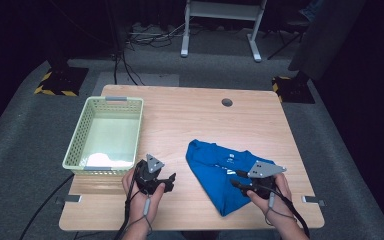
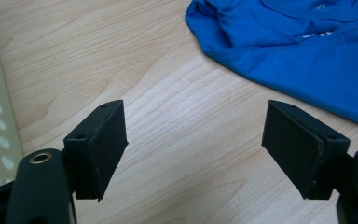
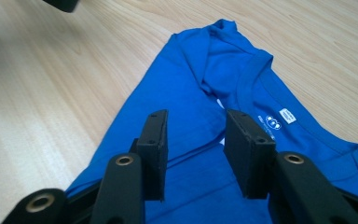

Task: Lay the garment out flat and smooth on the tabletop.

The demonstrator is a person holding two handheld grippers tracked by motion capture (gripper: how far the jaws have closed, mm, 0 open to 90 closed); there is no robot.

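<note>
Your left hand (image 1: 141,192) comes in from the bottom edge with the forearm angled slightly rightward, wrapped around the left gripper (image 2: 193,149), whose jaws stand wide apart with nothing between them and point toward your right side. Your right hand (image 1: 272,192) grips the right gripper (image 3: 193,154) from behind, its grey three-cornered plate facing up and its cable trailing back along your wrist. Its jaws stand partly apart, about half their spread, with the pads clear of each other and pressing on nothing.
</note>
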